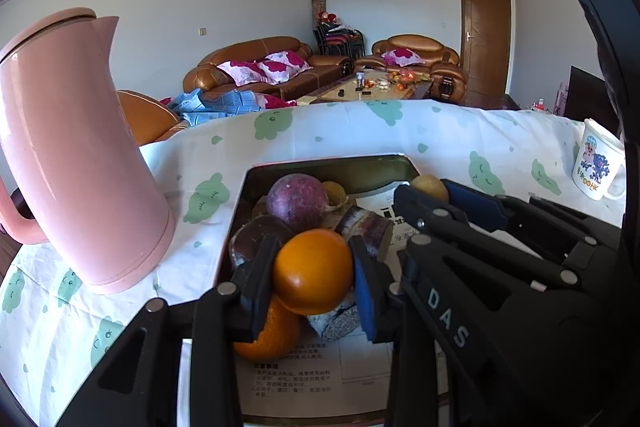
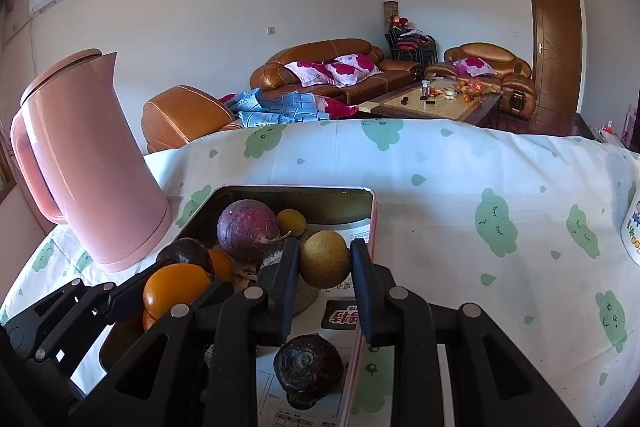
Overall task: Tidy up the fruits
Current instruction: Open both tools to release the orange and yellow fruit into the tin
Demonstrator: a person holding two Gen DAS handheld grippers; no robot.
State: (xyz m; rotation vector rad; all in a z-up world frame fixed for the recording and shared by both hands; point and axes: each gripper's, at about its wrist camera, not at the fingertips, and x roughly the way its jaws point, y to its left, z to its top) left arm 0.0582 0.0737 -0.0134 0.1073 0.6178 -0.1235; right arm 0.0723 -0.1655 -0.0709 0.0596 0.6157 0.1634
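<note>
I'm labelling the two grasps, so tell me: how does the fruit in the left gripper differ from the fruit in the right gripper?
The left gripper is shut on a bright, glossy orange; the right gripper is shut on a dull yellow-brown fruit with speckled skin. The orange bulges wider than its jaws, while the yellow-brown fruit fits neatly between its own. Both are round, gripped at their sides, and held over the tin box.

Both wrist views look obliquely down, close over the shared tin (image 1: 244, 195), toward the sofa (image 2: 320, 67).
</note>
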